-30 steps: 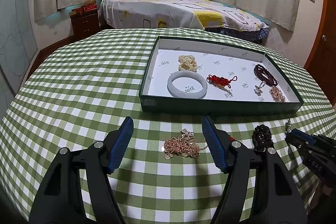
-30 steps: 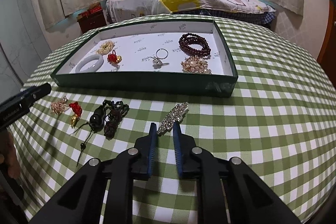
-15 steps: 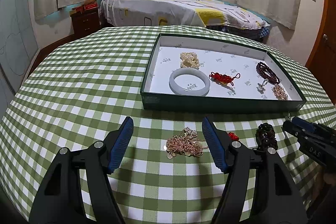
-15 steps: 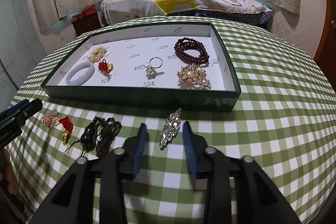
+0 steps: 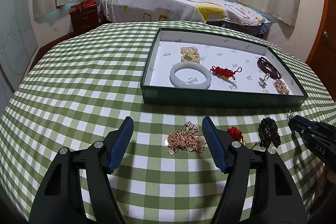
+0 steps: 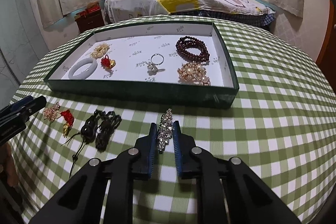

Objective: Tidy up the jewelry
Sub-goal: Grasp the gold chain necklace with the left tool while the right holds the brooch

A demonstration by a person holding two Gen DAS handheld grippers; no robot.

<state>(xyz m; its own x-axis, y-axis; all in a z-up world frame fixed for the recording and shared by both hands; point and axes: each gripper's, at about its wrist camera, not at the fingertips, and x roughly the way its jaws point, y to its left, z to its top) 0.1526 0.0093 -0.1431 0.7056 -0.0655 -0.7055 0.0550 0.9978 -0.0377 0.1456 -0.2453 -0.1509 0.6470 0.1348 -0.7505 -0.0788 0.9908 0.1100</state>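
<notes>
Low in the right wrist frame, the right gripper (image 6: 164, 135) has just closed its jaws around the rhinestone clip (image 6: 164, 131) lying on the checked cloth; whether the pads truly pinch it is hard to tell. The left gripper (image 5: 168, 138) stands wide, empty, over the gold chain (image 5: 185, 139). Left of centre wait the red knot (image 6: 67, 118) and black cord pendant (image 6: 98, 129). Higher up, the green tray (image 6: 147, 96) already holds the bangle (image 6: 83, 68), ring (image 6: 156, 60), dark beads (image 6: 192, 49) and pearl brooch (image 6: 194, 72).

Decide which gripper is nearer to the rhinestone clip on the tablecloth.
Right. The right gripper is closed on the rhinestone clip; the left gripper stands open over the gold chain, off to the side.
</notes>
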